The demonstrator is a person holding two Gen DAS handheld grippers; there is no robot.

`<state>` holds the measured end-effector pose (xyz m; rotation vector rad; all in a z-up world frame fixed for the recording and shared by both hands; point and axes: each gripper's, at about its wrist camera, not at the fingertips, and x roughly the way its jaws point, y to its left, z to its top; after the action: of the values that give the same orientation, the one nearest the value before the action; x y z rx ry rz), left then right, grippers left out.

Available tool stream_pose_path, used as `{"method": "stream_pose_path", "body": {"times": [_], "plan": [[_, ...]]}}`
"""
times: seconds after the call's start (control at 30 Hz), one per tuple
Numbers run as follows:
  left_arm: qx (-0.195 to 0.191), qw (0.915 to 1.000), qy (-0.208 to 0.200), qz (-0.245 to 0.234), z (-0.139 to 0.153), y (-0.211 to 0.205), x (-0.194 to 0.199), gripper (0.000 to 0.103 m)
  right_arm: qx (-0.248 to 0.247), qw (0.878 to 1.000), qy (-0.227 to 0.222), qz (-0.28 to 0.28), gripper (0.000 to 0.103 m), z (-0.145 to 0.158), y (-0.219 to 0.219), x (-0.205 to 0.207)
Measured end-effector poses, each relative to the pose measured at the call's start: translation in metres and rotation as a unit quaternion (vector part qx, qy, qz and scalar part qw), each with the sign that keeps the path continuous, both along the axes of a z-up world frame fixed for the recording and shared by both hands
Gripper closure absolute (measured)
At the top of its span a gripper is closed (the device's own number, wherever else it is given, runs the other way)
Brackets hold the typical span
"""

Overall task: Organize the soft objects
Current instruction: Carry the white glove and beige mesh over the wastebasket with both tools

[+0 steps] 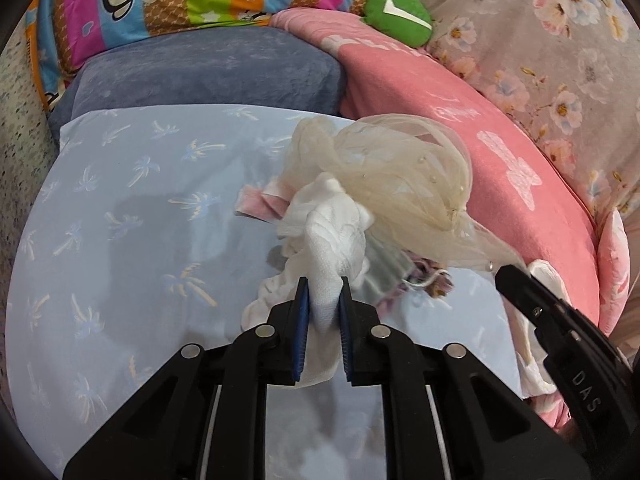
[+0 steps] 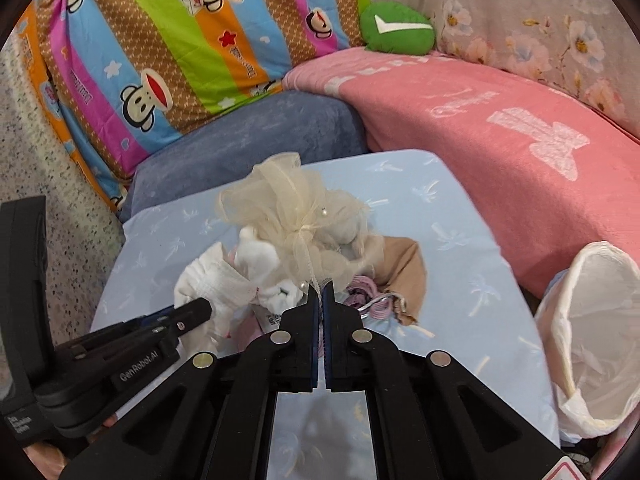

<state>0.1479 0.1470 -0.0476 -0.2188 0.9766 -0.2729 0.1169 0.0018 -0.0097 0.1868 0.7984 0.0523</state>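
A heap of soft items lies on a light blue palm-print pillow [image 1: 120, 208] [image 2: 460, 240]. My left gripper [image 1: 323, 292] is shut on a white knitted cloth [image 1: 334, 240], also seen as white cloth [image 2: 216, 280] beside the left gripper [image 2: 200, 308]. A cream tulle bow with pearls [image 1: 400, 172] [image 2: 288, 208] tops the heap. My right gripper [image 2: 321, 290] is shut on a thin tail of that tulle; it shows as a black finger [image 1: 516, 280] at the right. Pink striped cloth [image 1: 260, 200], a tan cloth [image 2: 404, 264] and a purple knit piece [image 2: 368, 296] lie underneath.
A white plastic bag [image 2: 592, 340] gapes at the right of the pillow. Behind are a grey-blue cushion [image 1: 208, 68], a pink towel-covered pillow [image 1: 480, 128], a striped monkey-print pillow [image 2: 168, 40], a green plush [image 1: 400, 12] and a floral quilt [image 1: 552, 40].
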Motion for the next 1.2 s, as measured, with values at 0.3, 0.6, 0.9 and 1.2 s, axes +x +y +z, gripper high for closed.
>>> {"method": "stream_pose_path", "body": {"times": [0.3, 0.6, 0.9, 1.2], "plan": [[0.002, 0.999, -0.022, -0.039, 0.02, -0.037, -0.031, 0.089, 0.006, 0.999, -0.044, -0.026, 0.102, 0.04, -0.035, -0.048], [0.007, 0.9964, -0.036, -0.076, 0.032, -0.078, -0.053, 0.089, 0.013, 0.996, -0.067, -0.057, 0.102, 0.062, -0.077, -0.087], [0.017, 0.9923, -0.044, -0.115, 0.038, -0.124, -0.075, 0.089, 0.011, 0.993, -0.082, -0.088, 0.102, 0.074, -0.122, -0.12], [0.029, 0.9854, -0.047, -0.161, 0.04, -0.177, -0.089, 0.089, 0.021, 0.987, -0.092, -0.129, 0.102, 0.078, -0.175, -0.146]]}}
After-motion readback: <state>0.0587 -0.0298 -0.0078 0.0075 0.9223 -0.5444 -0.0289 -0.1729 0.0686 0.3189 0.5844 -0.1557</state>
